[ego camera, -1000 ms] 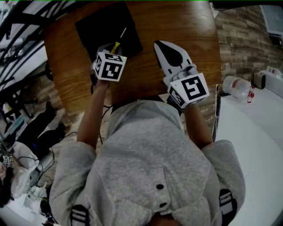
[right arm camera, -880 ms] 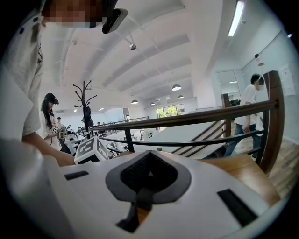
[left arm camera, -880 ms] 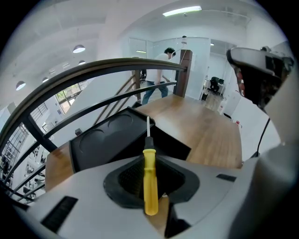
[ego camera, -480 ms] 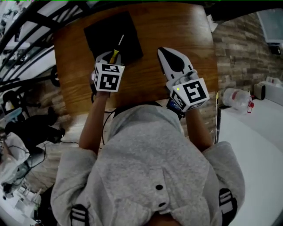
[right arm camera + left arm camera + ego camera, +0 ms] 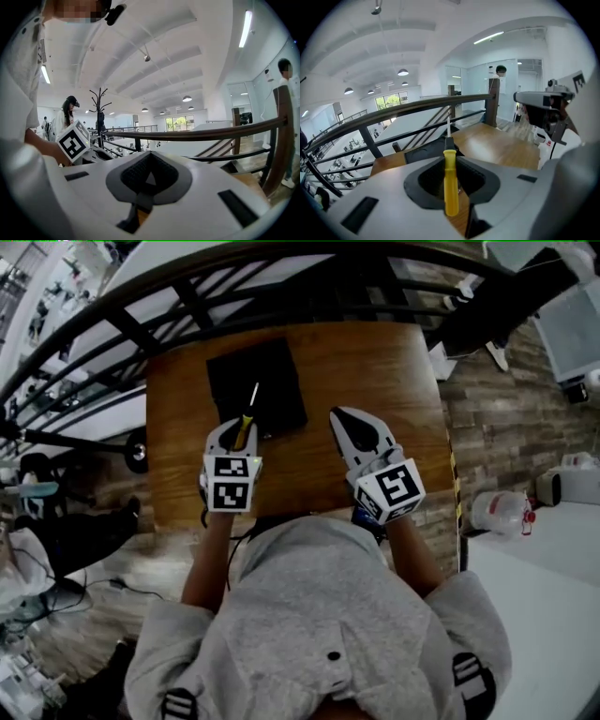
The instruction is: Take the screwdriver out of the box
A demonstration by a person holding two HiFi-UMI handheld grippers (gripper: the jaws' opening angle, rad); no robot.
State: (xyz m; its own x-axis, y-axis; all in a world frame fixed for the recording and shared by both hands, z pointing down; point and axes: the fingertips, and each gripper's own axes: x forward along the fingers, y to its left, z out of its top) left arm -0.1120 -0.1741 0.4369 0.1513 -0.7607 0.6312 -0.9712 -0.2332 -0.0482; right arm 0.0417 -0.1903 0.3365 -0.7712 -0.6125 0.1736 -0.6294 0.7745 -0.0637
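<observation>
Left gripper (image 5: 237, 433): pinching the screwdriver (image 5: 248, 412) by its yellow handle, which stands between the two pads with the jaws pressed on it from either side.
Screwdriver: in the left gripper view the handle (image 5: 450, 185) runs up the middle of the jaws and the thin metal shaft points away, tip showing against the railing (image 5: 393, 111). From the head view the shaft lies over the near part of the box, the handle at its near edge.
Box (image 5: 256, 388): black, flat, resting on the counter at its far left part – just ahead of the left gripper; from that gripper's camera it shows as a dark shape (image 5: 421, 152) past the jaws.
Right gripper (image 5: 341, 414): jaws pressed together at the tips (image 5: 149, 153), nothing between them – it hangs over the counter right of the box, apart from it.
Counter (image 5: 375, 362): brown wood, with a dark railing (image 5: 187, 298) along its far side.
Person: grey hooded top (image 5: 319, 615), both forearms reaching forward, one gripper in each hand.
</observation>
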